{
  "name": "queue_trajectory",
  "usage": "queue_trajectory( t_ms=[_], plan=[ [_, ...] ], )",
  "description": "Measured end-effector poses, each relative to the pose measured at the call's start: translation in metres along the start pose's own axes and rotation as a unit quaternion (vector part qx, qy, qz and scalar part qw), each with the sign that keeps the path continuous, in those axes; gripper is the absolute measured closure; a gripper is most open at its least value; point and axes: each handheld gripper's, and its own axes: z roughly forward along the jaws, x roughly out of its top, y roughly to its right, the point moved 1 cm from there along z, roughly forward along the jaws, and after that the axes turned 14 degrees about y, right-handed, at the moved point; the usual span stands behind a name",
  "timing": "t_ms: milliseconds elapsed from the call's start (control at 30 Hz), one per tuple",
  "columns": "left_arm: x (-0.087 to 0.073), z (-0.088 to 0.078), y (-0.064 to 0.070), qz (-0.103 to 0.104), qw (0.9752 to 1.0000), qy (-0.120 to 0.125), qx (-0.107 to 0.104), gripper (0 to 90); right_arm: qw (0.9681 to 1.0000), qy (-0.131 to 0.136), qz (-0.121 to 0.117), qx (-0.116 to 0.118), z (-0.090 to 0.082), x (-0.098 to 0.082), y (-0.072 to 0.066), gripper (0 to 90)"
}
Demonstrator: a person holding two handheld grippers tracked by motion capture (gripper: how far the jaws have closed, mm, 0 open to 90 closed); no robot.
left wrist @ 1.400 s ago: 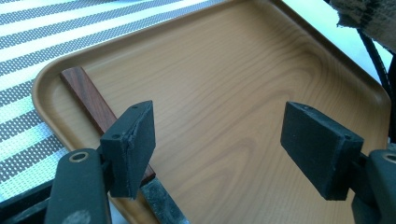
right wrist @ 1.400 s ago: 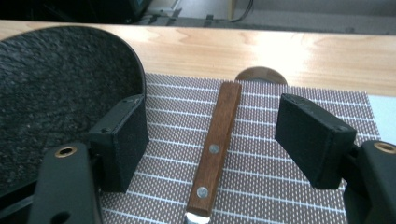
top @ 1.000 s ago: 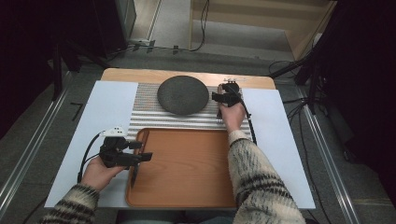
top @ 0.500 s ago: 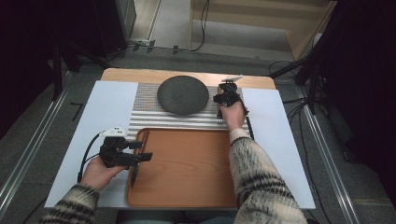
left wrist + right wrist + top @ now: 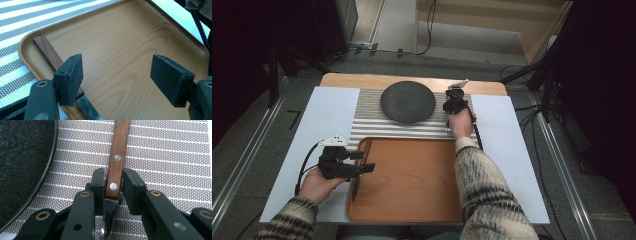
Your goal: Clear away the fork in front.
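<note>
- High view: the right gripper (image 5: 456, 99) works on the striped mat (image 5: 367, 117) near the table's far edge, just right of the dark plate (image 5: 407, 101); the left gripper (image 5: 358, 168) hovers at the tray's (image 5: 412, 200) left rim.
- Left gripper view: jaws spread, empty, above a wooden-handled knife (image 5: 48, 52) lying along the tray's left rim.
- Right gripper view: jaws have just been closing and pinch a riveted wooden handle (image 5: 115, 165) near its metal end; best to squeeze squarely and lift level.

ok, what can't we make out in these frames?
- Right gripper view: the right claw, its jaws just closing on the wooden-handled utensil, covers its metal end; the top edge cuts the handle.
- Left gripper view: the left claw and the bottom edge hide the metal end of the second utensil.
- High view: both utensils too small.
</note>
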Motion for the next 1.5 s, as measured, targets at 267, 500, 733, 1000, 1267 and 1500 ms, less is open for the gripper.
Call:
queue_trajectory(
  t_ms=[267, 500, 733, 1000, 1267, 1500],
  plan=[
    [0.000, 0.002, 0.000, 0.001, 1.0000, -0.004, -0.001, 26.3, 0.9997, 0.008, 0.020, -0.008, 0.000, -0.001, 0.001, 74.8],
    [0.000, 0.003, 0.000, 0.001, 1.0000, -0.007, 0.000, 26.3, 0.9996, 0.007, 0.026, 0.010, 0.000, -0.001, 0.007, 75.0],
    [-0.001, 0.002, -0.001, 0.000, 1.0000, -0.005, 0.002, 26.3, 0.9976, 0.017, 0.052, 0.042, -0.009, 0.005, 0.014, 75.1],
    [0.000, 0.000, -0.002, 0.005, 0.9999, -0.004, 0.011, 26.4, 0.9959, 0.042, 0.044, 0.067, -0.028, 0.013, 0.018, 75.1],
    [0.001, 0.000, -0.002, 0.008, 0.9996, -0.007, 0.025, 26.4, 0.9907, 0.069, 0.037, 0.111, -0.053, 0.012, 0.017, 75.0],
    [0.002, 0.000, -0.004, -0.004, 0.9997, -0.007, 0.024, 26.3, 0.9845, 0.085, 0.019, 0.152, -0.074, 0.004, 0.012, 75.0]
  ],
)
